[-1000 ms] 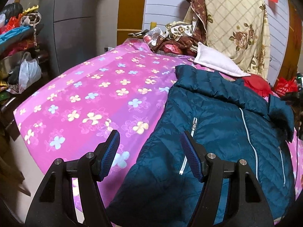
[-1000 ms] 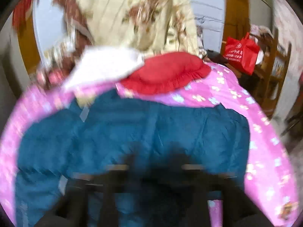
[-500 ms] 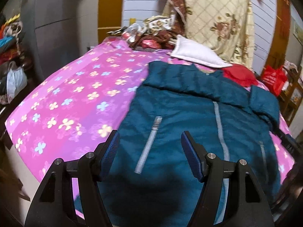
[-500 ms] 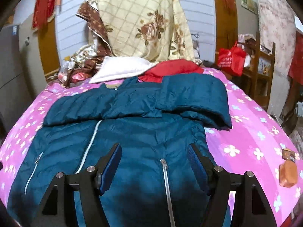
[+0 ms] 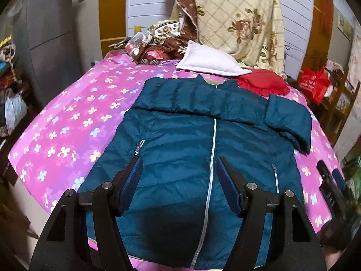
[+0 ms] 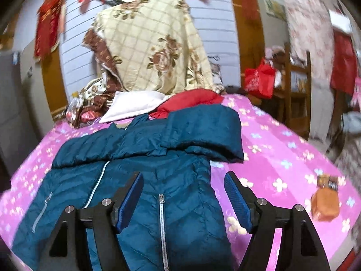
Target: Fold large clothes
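Note:
A teal quilted jacket [image 5: 180, 140] lies front up on the pink flowered bed sheet [image 5: 79, 117], its centre zip closed. Its sleeves are folded across the chest, and the right one [image 6: 203, 131] bulges at the shoulder. My left gripper [image 5: 178, 164] hovers open above the lower front, its fingers either side of the centre zip, with nothing between them. My right gripper [image 6: 183, 178] hangs over the jacket's [image 6: 146, 149] right edge. Its jaws are opening and nothing is held. One finger is over the pocket zip and the other over the sheet.
A white pillow [image 5: 209, 61], a red cushion [image 5: 264, 81] and a heap of floral quilts [image 5: 237, 18] crowd the head of the bed. An orange packet [image 6: 325, 203] lies on the sheet at the right. A wooden shelf with a red bag [image 6: 259, 81] stands beside the bed, and a grey wardrobe [image 5: 49, 33] is on the left.
My left gripper has swung from the jacket's left edge to over its middle and risen. My right gripper has shifted toward the jacket's right edge, with its jaws slightly wider.

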### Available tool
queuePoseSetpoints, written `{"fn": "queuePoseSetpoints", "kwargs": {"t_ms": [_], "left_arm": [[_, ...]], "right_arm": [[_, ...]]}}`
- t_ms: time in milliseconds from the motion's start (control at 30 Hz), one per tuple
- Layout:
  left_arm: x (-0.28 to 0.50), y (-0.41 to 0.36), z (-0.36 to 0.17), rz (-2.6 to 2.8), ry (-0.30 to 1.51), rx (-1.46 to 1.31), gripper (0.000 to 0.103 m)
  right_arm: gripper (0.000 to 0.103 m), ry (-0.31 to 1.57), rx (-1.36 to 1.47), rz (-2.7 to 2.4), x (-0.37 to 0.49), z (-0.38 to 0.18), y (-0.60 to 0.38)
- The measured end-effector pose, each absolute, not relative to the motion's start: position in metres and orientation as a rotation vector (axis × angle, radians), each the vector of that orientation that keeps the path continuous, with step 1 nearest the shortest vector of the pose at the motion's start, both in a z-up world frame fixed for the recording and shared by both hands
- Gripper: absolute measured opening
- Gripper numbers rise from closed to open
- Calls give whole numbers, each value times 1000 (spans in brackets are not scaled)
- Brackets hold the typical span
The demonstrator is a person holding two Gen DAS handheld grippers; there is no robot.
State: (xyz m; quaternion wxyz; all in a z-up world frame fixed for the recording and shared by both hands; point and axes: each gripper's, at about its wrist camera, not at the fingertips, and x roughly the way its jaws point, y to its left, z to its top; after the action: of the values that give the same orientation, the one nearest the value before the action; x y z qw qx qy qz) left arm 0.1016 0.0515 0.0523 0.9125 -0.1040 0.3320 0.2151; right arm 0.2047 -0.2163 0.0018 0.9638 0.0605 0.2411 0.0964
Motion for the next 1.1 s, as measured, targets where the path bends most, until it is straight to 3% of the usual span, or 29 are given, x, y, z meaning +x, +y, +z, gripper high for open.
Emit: {"fn": "queuePoseSetpoints", "kwargs": {"t_ms": [400,767,1100], "left_arm": [[73,70,54,420,660,-255,67],[25,103,61,469,509,-239,67],[2,141,32,525,475,-185,67]], "right_arm": [[72,513,63,220,201,8,-176],[72,520,-136,289,185,13,-113],[71,667,-147,326,287,13,-125]]}}
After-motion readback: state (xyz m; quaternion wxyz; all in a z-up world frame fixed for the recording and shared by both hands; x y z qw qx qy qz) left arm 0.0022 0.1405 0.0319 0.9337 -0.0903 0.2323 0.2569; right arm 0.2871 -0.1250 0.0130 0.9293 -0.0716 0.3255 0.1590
